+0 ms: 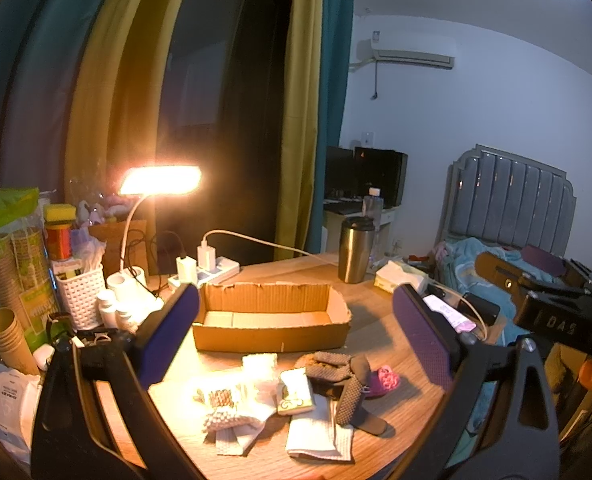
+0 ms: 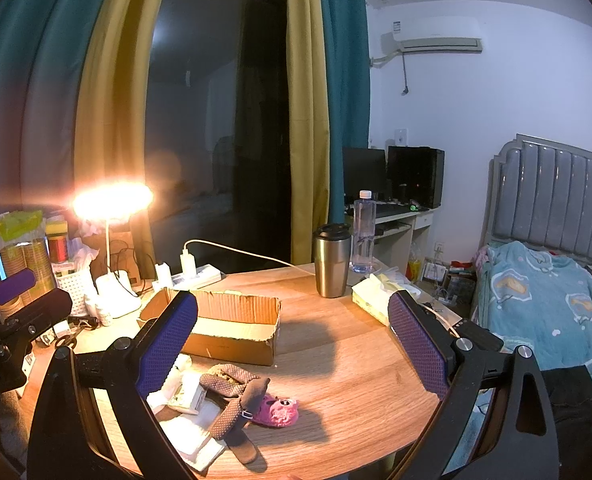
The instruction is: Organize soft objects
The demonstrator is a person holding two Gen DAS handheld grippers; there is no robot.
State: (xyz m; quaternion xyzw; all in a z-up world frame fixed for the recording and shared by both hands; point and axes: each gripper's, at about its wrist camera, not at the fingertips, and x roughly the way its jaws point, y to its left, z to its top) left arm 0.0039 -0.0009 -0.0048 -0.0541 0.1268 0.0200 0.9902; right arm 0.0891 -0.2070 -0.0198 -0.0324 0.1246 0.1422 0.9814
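Observation:
A pile of soft things lies at the front of the round wooden table [image 1: 408,396]: dotted grey gloves [image 1: 342,380], a pink plush piece [image 1: 388,378], white folded cloths [image 1: 320,432] and a small knitted item [image 1: 225,420]. An open, empty cardboard box [image 1: 271,316] stands behind them. My left gripper [image 1: 296,332] is open and empty above the pile. My right gripper [image 2: 291,344] is open and empty; below it lie the gloves [image 2: 235,392] and the pink plush [image 2: 277,410], with the box [image 2: 223,328] to its left.
A lit desk lamp [image 1: 159,180], a power strip [image 1: 205,272], a white basket [image 1: 81,292] and paper cups [image 1: 7,336] crowd the table's left. A steel tumbler [image 1: 354,250] and a tissue pack [image 1: 400,276] stand at the back right. A bed [image 2: 544,296] is at the right.

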